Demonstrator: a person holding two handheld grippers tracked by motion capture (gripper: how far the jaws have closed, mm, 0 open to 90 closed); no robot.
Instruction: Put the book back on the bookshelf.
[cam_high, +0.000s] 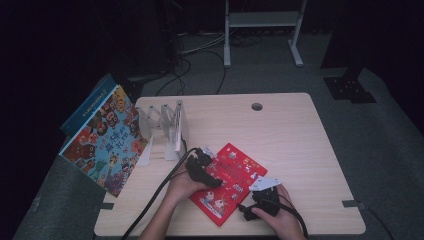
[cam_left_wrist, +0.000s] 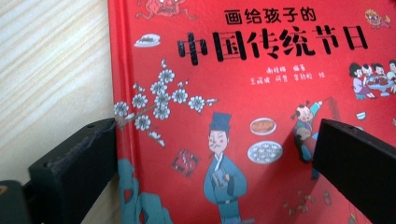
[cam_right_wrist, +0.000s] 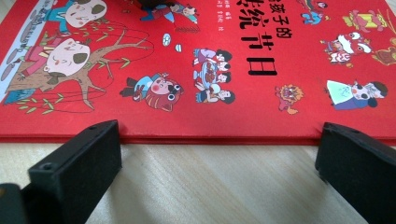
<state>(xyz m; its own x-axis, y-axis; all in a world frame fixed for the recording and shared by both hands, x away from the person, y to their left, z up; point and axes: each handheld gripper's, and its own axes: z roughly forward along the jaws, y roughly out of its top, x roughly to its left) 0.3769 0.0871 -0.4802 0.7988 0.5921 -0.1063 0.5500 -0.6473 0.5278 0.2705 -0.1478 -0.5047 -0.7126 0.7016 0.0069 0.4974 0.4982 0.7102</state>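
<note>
Red book lay flat on table, near the front edge, right of the rack. Left gripper sat over its spine edge, right gripper at its near edge, both jaws wide, gripping nothing. Best approach, probably: slide one jaw under the edge, then close squarely.

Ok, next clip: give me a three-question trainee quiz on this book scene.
1. True or false: the red book lies flat on the table.
2. Which claw is over the book's cover? A) left claw B) right claw
3. What leans against the metal rack at the table's left edge?

Key: 1 true; 2 A, with the right claw standing at the book's edge over bare wood, both open; 3 a blue picture book.
</note>
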